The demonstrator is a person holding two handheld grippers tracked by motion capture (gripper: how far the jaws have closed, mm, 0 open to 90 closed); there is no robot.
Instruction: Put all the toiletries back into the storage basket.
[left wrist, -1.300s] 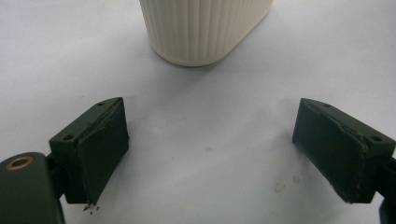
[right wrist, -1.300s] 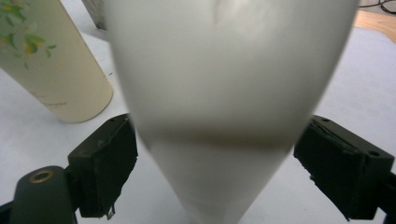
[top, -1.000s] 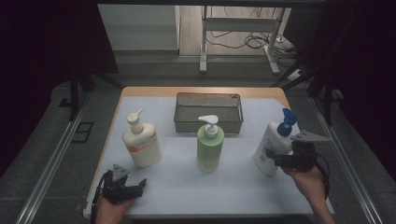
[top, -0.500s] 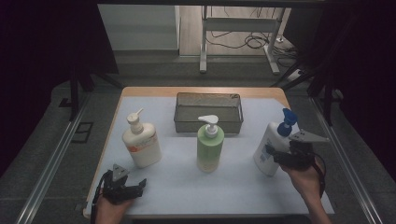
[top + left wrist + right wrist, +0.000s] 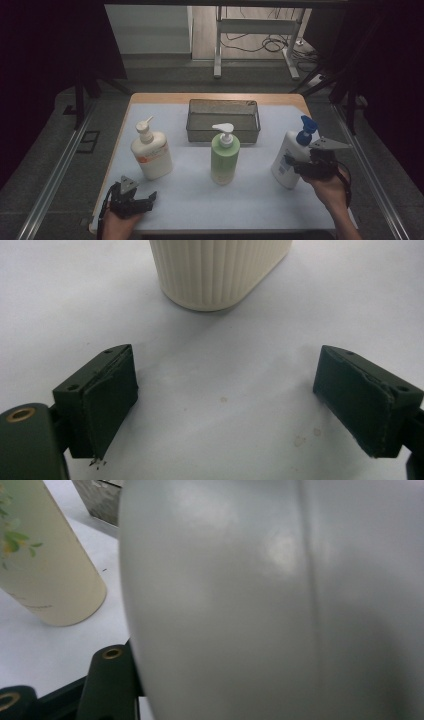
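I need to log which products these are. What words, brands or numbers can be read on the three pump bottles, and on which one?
None can be read.
Cream bottle: orange label band, print too small to read.
Green bottle: a leaf sprig shows in the right gripper view, no legible words.
White bottle with the blue pump: dark patch of print, too blurred.
Wire basket: no lettering visible.

High view looks down from above on table [image 5: 200,210]; gripper views sit close, sharing cream bottle [image 5: 215,270] and white bottle [image 5: 280,600] with it.
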